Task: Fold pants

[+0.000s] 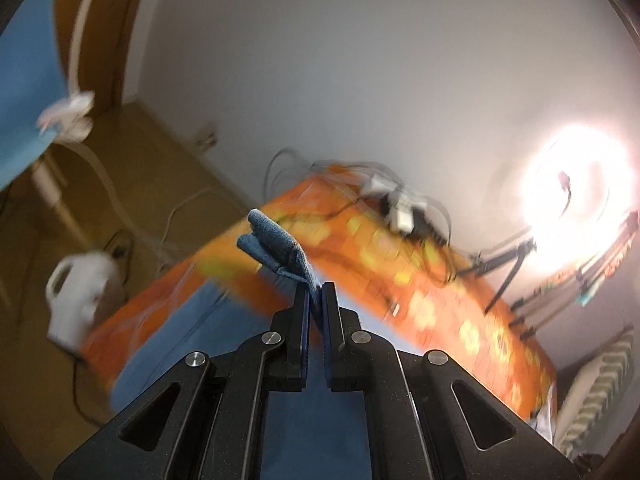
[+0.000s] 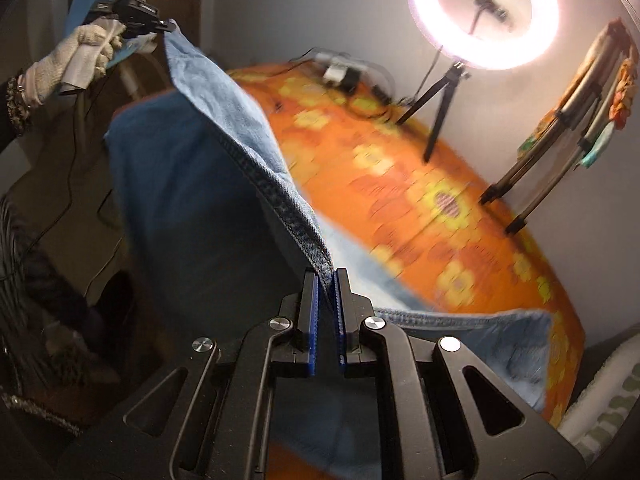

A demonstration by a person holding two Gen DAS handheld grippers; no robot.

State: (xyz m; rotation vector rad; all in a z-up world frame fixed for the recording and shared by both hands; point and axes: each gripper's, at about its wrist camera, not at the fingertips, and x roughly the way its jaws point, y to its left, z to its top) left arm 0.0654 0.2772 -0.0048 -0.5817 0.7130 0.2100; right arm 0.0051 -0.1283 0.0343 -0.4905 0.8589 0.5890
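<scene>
Both grippers are clamped on the blue denim pants (image 2: 188, 184), which are raised off an orange table with a yellow flower print (image 2: 400, 168).

Left gripper (image 1: 315, 292): jaws nearly together, pinching a folded corner of denim that sticks up beyond the fingertips. In the right wrist view the same gripper (image 2: 170, 26) sits at upper left, carried by a gloved hand (image 2: 86, 62), with the fabric corner in its tip.

Right gripper (image 2: 325, 276): jaws closed on a stitched hem edge of the pants. From this grip the hem runs up and left toward the left gripper, so a span of cloth hangs stretched between the 2 grippers. The pale inner face of the denim is turned toward the table; the darker outer face hangs on the near side. A lower part of the pants lies on the table just right of the right gripper.

At the far end of the table: a ring light (image 2: 484, 12) on a small tripod, lit, and a cluster of white adapters and cables (image 2: 340, 72). A white jug (image 1: 82, 300) stands on the floor left of the table. Both views are motion-blurred.
</scene>
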